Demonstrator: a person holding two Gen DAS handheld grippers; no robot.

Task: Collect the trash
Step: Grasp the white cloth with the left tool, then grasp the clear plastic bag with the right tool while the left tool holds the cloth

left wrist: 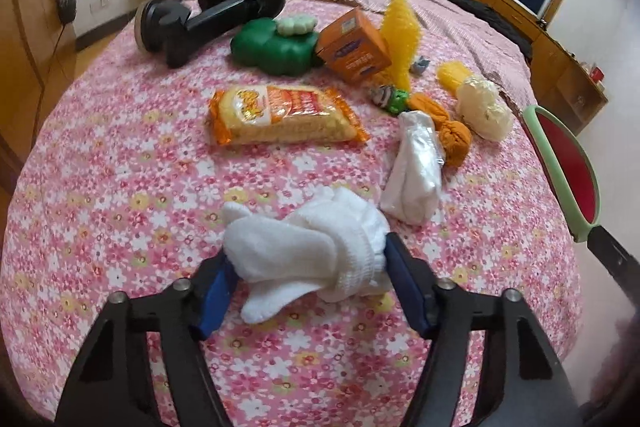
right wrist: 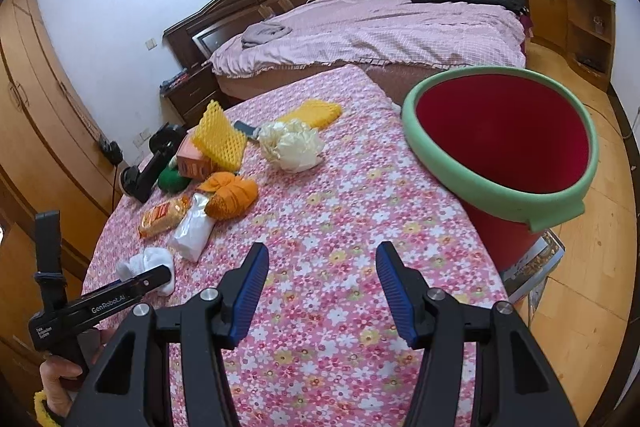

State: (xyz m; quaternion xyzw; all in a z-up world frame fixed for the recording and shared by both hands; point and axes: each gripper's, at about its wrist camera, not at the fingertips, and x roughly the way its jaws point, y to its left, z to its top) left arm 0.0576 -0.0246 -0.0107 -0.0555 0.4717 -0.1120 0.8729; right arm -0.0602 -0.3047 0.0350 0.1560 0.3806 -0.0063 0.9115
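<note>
A white knitted glove bundle (left wrist: 308, 251) lies on the pink floral tablecloth (left wrist: 120, 187). My left gripper (left wrist: 308, 283) straddles it, one blue finger on each side, both touching the cloth; the glove rests on the table. The glove also shows in the right wrist view (right wrist: 146, 263) beside the left gripper (right wrist: 132, 291). My right gripper (right wrist: 322, 291) is open and empty above bare tablecloth. A red bin with a green rim (right wrist: 500, 143) stands at the table's right edge, and shows in the left wrist view (left wrist: 568, 163).
Further back lie a clear plastic bag (left wrist: 416, 167), an orange snack packet (left wrist: 280, 115), orange cloth (left wrist: 444, 131), a cream plastic wad (left wrist: 484, 107), an orange box (left wrist: 354, 45), yellow foam netting (left wrist: 400, 35), a green container (left wrist: 272, 47) and a black device (left wrist: 192, 19). A bed stands behind.
</note>
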